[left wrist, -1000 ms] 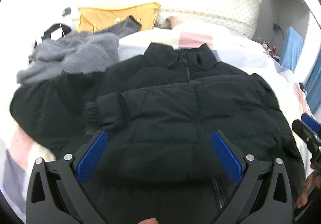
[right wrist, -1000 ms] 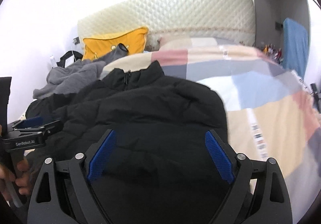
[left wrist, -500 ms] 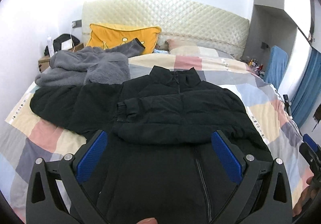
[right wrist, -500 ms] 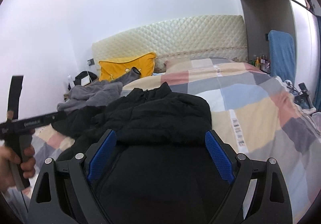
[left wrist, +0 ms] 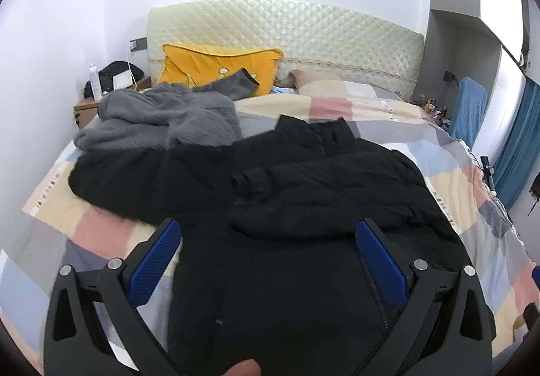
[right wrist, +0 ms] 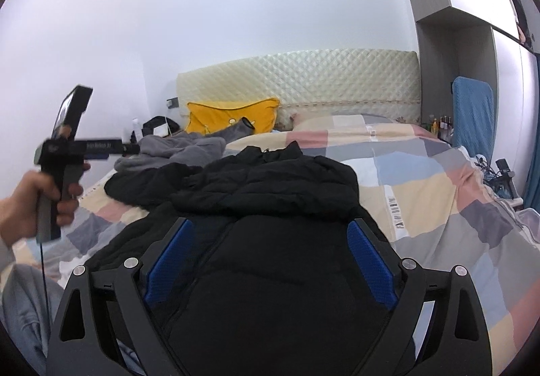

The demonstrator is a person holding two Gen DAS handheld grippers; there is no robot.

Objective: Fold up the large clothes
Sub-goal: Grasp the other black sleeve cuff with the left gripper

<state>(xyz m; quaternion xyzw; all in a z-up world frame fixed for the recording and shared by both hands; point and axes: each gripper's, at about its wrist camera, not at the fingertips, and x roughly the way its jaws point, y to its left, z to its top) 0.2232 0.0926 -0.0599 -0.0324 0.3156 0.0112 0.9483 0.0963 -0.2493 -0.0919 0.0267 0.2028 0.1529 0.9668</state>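
Observation:
A black puffer jacket (left wrist: 303, 200) lies front up on the checked bedspread (left wrist: 101, 231), collar toward the headboard. Its right sleeve is folded across the chest and its left sleeve (left wrist: 135, 177) stretches out to the left. It also shows in the right wrist view (right wrist: 270, 200). My left gripper (left wrist: 270, 258) is open and empty, held above the jacket's hem. My right gripper (right wrist: 270, 258) is open and empty, also raised over the hem. The left gripper's handle, held in a hand, shows at the left of the right wrist view (right wrist: 67, 156).
A grey fleece garment (left wrist: 162, 119) lies beside the jacket's left shoulder. A yellow pillow (left wrist: 219, 69) leans on the quilted headboard (left wrist: 303, 35). A nightstand (left wrist: 101, 99) stands at the far left. A blue chair (left wrist: 467, 109) and curtain stand at the right.
Both grippers have pulled back and up from the jacket, staying open and empty. The jacket lies still with its right sleeve folded over the chest.

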